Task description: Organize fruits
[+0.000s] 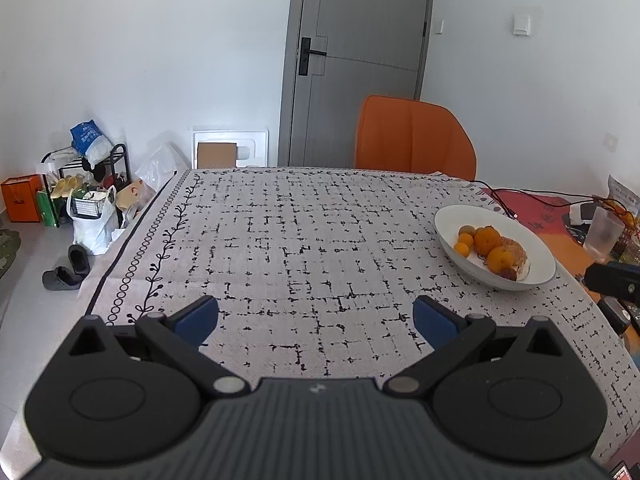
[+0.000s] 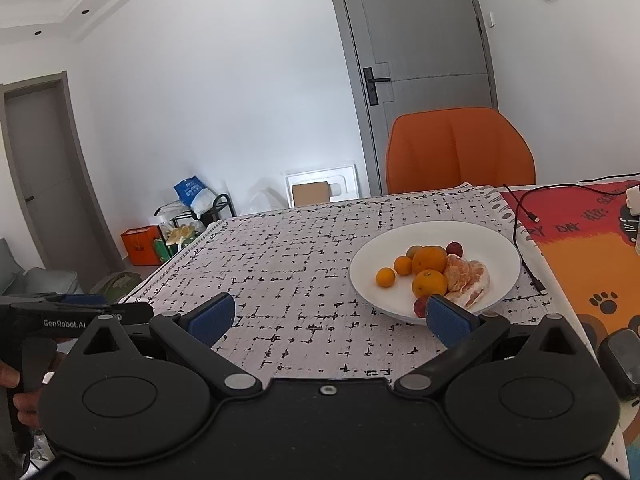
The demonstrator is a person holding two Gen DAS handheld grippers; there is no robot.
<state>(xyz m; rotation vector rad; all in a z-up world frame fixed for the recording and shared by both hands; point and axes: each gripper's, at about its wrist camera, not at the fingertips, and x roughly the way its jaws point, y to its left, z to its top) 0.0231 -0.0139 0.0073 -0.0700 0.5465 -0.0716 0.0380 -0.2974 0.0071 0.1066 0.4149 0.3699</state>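
A white bowl [image 2: 496, 240] [image 1: 452, 220] on the patterned tablecloth holds several oranges [image 2: 429, 259] [image 1: 487, 239], a peeled citrus [image 2: 468, 282] [image 1: 516, 254] and small dark red fruits [image 2: 454, 248]. In the right wrist view my right gripper [image 2: 328, 316] is open and empty, its right finger just in front of the bowl's near rim. In the left wrist view my left gripper [image 1: 316, 318] hangs open over bare cloth, with the bowl far to its right. The left gripper's body [image 2: 60, 318] shows at the lower left of the right wrist view, held by a hand.
An orange chair [image 1: 414, 138] stands at the table's far side before a grey door. Black cables [image 2: 520, 216] lie on a red-orange mat [image 2: 580, 248] right of the bowl. A clear cup [image 1: 604, 236] sits at the far right. Bags and boxes crowd the floor left [image 1: 88, 208].
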